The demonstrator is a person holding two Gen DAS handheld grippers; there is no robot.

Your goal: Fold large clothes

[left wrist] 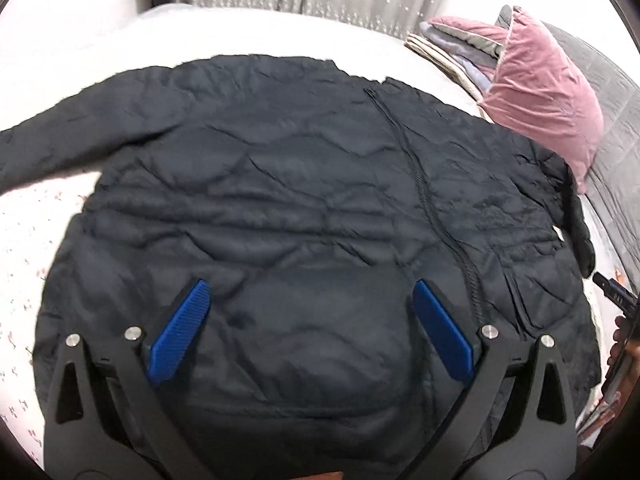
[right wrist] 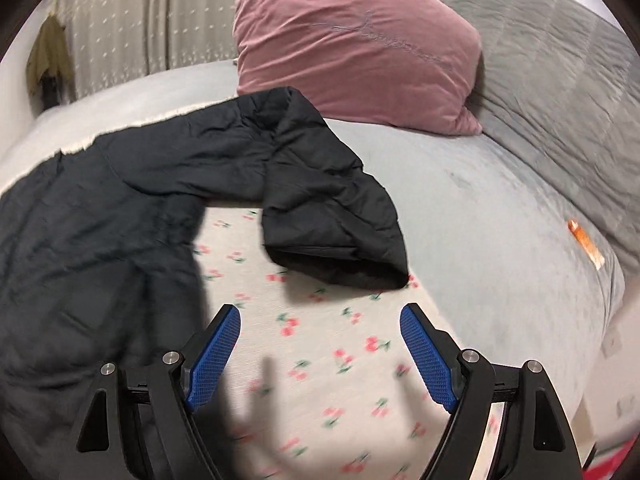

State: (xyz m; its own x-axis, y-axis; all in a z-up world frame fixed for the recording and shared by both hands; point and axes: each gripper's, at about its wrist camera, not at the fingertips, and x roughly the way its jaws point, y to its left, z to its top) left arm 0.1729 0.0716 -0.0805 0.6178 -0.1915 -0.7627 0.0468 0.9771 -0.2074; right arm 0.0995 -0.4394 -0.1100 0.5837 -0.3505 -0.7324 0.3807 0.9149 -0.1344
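The jacket is seen as dark, matt, quilted cloth, finely creased; the pillow at upper centre of the right view is pink velvety fabric (faintly sheened); the floral sheet is printed cloth; the left gripper pads are ribbed blue plastic on matt black arms with metal pins.

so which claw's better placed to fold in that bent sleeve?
Right, probably. The right claw hangs open near the black quilted jacket's bent sleeve; the left claw, also open, sits over the hem.
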